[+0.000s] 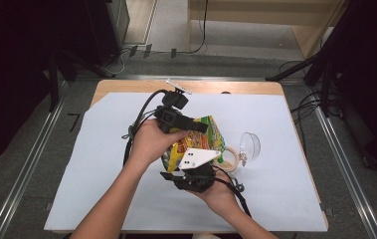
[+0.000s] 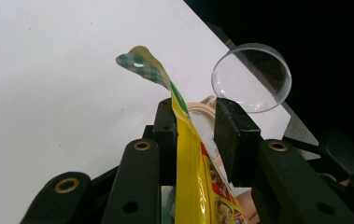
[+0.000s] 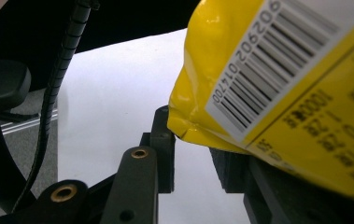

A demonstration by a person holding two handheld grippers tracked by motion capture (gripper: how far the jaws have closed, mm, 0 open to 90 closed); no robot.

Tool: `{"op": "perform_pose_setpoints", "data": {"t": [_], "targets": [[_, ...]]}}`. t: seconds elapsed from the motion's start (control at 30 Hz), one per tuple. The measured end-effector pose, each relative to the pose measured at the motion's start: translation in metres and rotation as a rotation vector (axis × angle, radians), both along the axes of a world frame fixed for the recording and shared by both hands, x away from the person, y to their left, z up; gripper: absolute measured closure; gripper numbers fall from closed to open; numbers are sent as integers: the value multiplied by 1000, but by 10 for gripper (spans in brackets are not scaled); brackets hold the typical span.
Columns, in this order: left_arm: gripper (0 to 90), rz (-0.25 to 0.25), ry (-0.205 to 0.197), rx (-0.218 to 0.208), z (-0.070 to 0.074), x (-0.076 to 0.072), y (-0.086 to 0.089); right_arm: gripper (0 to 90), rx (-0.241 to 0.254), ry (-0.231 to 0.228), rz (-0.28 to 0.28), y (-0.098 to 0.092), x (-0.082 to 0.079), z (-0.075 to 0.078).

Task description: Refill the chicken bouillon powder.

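A yellow snack bag [image 1: 203,137] is held up over the white sheet between both hands. My left gripper [image 1: 201,127] reaches in from the left and is shut on the bag's upper part. In the left gripper view the bag [image 2: 188,158] stands on edge between the jaws of the left gripper [image 2: 195,109], and its green-checked top seal curls away above them. My right gripper [image 1: 178,169], under its white plate, is shut on the bag's lower end. In the right gripper view the barcoded corner of the bag [image 3: 277,74] fills the gap of the right gripper [image 3: 193,135] and hides the right jaw's pad.
A beige tape roll [image 1: 231,158] lies just right of the bag, with a clear round lid [image 1: 249,145] beyond it. Both lie past the left jaws, the lid [image 2: 251,77] near the sheet's edge. White paper [image 1: 101,159] covers the wooden table [image 1: 126,85]. Cables trail from both grippers.
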State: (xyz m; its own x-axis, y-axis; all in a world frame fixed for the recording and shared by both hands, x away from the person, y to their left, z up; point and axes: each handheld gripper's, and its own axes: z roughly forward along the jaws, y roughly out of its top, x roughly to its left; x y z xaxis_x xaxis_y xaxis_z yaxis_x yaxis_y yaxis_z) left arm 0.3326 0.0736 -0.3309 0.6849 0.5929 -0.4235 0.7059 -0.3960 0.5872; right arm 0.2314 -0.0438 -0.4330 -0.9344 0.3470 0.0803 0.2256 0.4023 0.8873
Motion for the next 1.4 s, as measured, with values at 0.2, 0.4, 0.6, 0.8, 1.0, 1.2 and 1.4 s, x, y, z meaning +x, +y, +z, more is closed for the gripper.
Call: {"op": "perform_pose_setpoints", "data": {"t": [0.2, 0.4, 0.6, 0.8, 1.0, 1.2, 1.4], "targets": [[708, 9, 5, -7, -1, 0, 3, 725, -5, -5, 4, 2, 0, 0], [710, 18, -4, -25, 1, 0, 8, 725, -11, -16, 11, 4, 1, 2], [710, 24, -10, -18, 5, 0, 7, 722, -4, -22, 13, 4, 2, 4], [710, 26, -9, -24, 3, 6, 5, 716, -9, -22, 4, 2, 7, 4], [712, 26, -14, -26, 2, 10, 0, 716, -6, -16, -8, -1, 10, 2], [715, 20, 6, -18, 2, 15, -4, 715, 10, 7, -13, -4, 13, 4], [730, 16, 14, 3, 1, 16, -4, 715, 5, 11, -17, -4, 13, 3]]}}
